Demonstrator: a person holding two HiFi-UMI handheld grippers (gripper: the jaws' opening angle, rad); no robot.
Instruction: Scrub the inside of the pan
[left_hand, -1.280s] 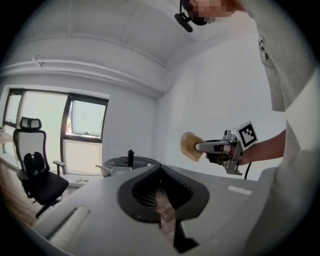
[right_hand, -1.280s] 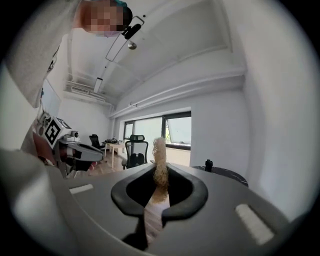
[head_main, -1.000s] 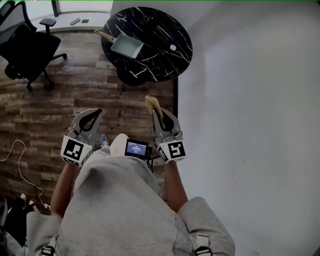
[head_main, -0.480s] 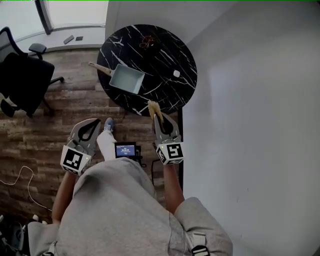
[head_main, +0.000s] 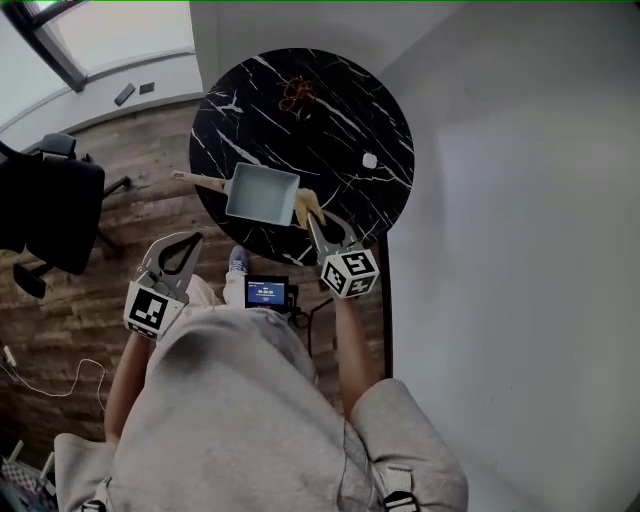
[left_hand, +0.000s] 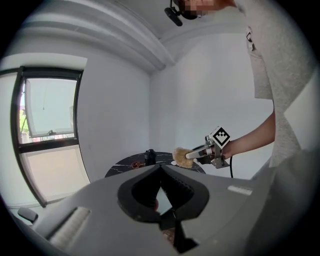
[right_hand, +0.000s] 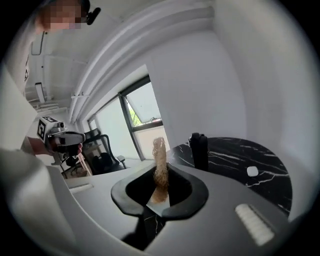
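One broad stretch of wood-plank floor (head_main: 60, 320) down the left of the head view, plain white wall (head_main: 520, 250) down the right. Filling the lower middle, a person's grey top (head_main: 230, 420), bare forearms reaching up-frame, a small lit screen (head_main: 267, 293) at the waist. At upper centre, round black table (head_main: 340, 110) veined in white. At the left edge, black office chair (head_main: 50, 215). On the table's lower-left part, pale rectangular pan (head_main: 262, 194), open side up, handle (head_main: 197, 181) sticking out left past the table's rim. Just below and right of the pan, right gripper (head_main: 314, 224), clamped on a tan fibrous scrubber (head_main: 305, 206); in the right gripper view the same scrubber (right_hand: 160, 160) standing up out of the nearly closed jaws. Scrubber tip at the pan's right-hand rim in the head view; touching or hovering, cannot tell. Lower left of the pan, over the floor and clear of the table, left gripper (head_main: 190, 242), jaws pressed together with nothing between them, as the left gripper view confirms. Smallest, right of centre on the tabletop, a white lump (head_main: 370, 160), well apart from the pan.
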